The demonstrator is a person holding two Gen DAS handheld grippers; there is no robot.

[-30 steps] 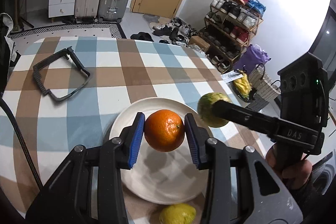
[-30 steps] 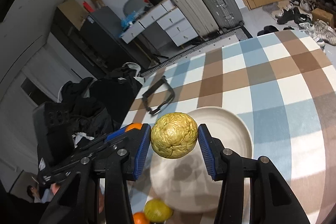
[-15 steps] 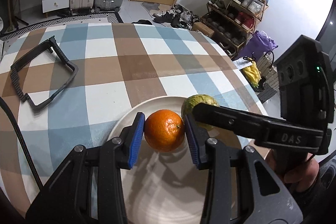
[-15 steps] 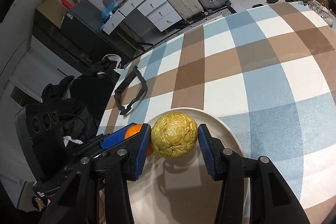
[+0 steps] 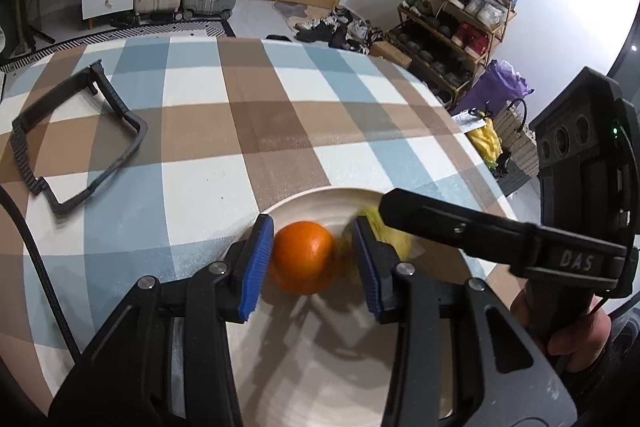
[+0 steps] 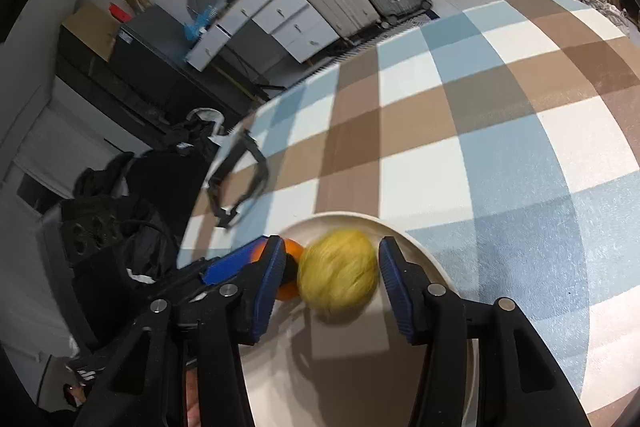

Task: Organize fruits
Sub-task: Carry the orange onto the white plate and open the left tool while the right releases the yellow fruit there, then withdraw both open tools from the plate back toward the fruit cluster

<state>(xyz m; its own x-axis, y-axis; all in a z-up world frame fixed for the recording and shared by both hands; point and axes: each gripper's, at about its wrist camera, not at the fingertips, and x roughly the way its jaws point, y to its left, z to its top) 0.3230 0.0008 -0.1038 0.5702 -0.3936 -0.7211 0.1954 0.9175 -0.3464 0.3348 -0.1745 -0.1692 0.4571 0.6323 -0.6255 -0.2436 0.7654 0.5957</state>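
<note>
My left fingers (image 5: 314, 259) stand slightly apart around the orange (image 5: 304, 257), low over the plate (image 5: 320, 367). My right fingers (image 6: 332, 283) are spread wider than the blurred yellow fruit (image 6: 338, 281) between them; both fruits lie side by side, the orange left

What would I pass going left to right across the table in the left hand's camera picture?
Black frame → left gripper's blue left pad → orange → blurred yellow-green fruit on the plate → right gripper's black housing.
</note>
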